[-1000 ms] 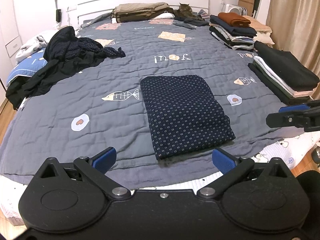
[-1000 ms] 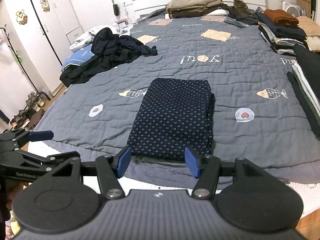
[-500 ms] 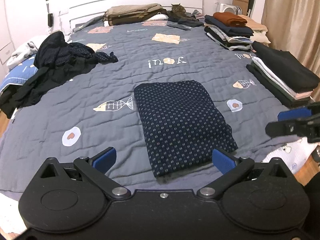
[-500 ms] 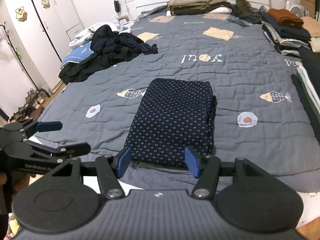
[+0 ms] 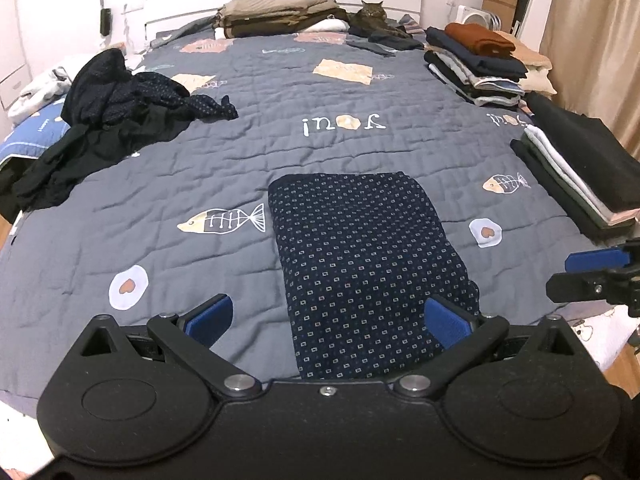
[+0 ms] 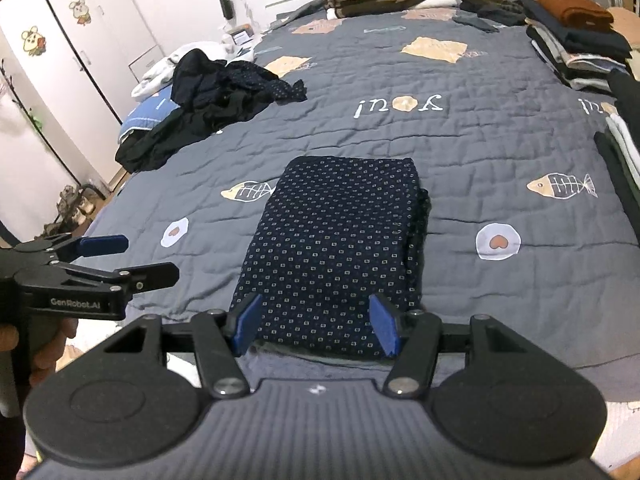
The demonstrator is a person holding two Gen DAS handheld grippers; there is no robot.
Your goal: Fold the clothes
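Observation:
A navy dotted garment (image 5: 368, 264) lies folded into a rectangle near the front edge of the grey quilted bed (image 5: 200, 168). My left gripper (image 5: 328, 318) hovers over its near left part, jaws wide open and holding nothing. My right gripper (image 6: 316, 324) is also open, its blue pads (image 6: 248, 322) apart just above the near edge of the folded garment (image 6: 336, 240). Each gripper shows in the other's view: the right gripper (image 5: 596, 276) at the right edge, the left gripper (image 6: 100, 260) at the left, held by a hand. Unfolded dark clothes (image 5: 116, 120) are heaped at the bed's left side.
Stacks of folded clothes line the right side (image 5: 476, 64) (image 5: 580, 176), and another stack (image 5: 280, 16) sits by the headboard beside a cat (image 5: 374, 12). A white wardrobe (image 6: 60, 60) stands left of the bed, a curtain (image 5: 592, 40) to its right.
Both grippers have moved forward over the bed toward the folded garment, which now looks larger and reaches between their fingers. Jaw openings are unchanged.

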